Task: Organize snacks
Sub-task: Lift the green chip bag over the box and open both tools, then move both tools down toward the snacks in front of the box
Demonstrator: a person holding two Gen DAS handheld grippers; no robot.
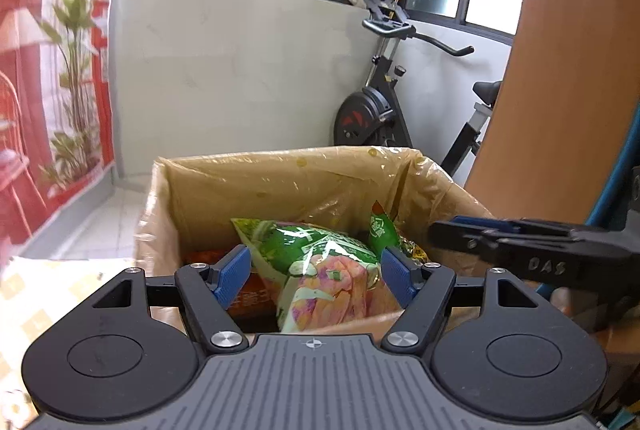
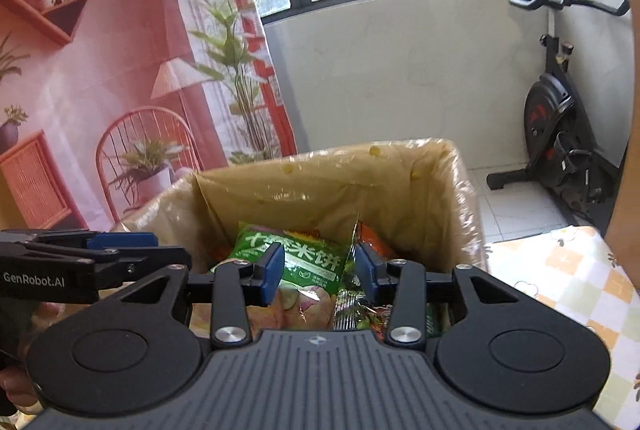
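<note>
Left wrist view: we see the left gripper [image 1: 316,272] with jaws spread wide over the plastic-lined cardboard box [image 1: 280,173], pads clear of the green rice-cracker bag [image 1: 320,262] that lies inside on other packets, so that bag looks delivered. Right wrist view: our right gripper [image 2: 318,270] hangs over the same box, jaws narrower, with a crinkled foil snack packet [image 2: 352,294] between the pads, though we cannot tell whether it is gripped or just lying behind them. Several snacks are boxed; whatever remains outside is out of view.
</note>
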